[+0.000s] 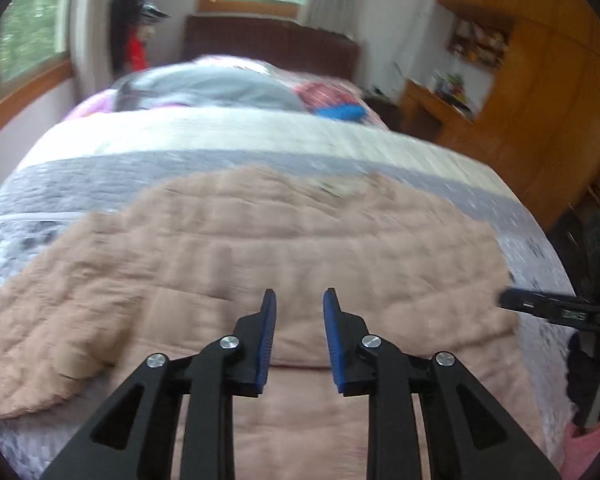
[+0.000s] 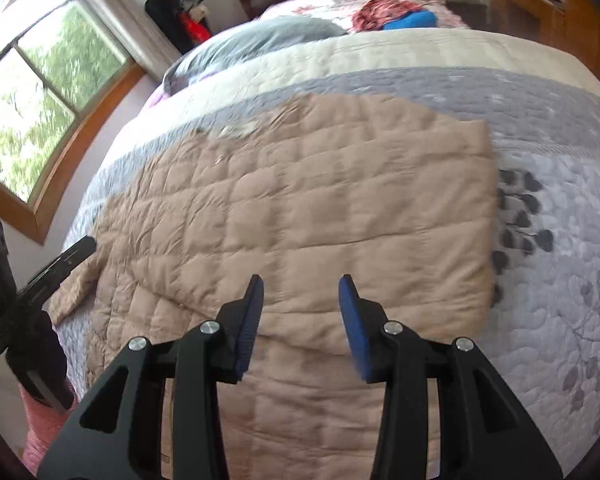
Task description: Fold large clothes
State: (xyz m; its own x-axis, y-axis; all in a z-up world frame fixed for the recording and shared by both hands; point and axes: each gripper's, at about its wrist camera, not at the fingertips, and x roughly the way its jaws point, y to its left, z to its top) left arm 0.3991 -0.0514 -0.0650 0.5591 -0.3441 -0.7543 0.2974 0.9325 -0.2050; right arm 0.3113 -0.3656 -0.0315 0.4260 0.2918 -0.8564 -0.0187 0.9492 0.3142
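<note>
you're in a bedroom, over a bed covered in a grey and cream quilted spread with a leaf print, a wooden-framed window on one side and a dark headboard at the far end. the beige quilted jacket lies spread flat across the near part of the bed, one sleeve angled out to the side. your left gripper hangs just above the jacket near its lower middle, blue pads parted, nothing between them. your right gripper is likewise released and holding nothing, poised over the jacket's near portion. a grey pillow and a blue bundle sit further up the bed.
</note>
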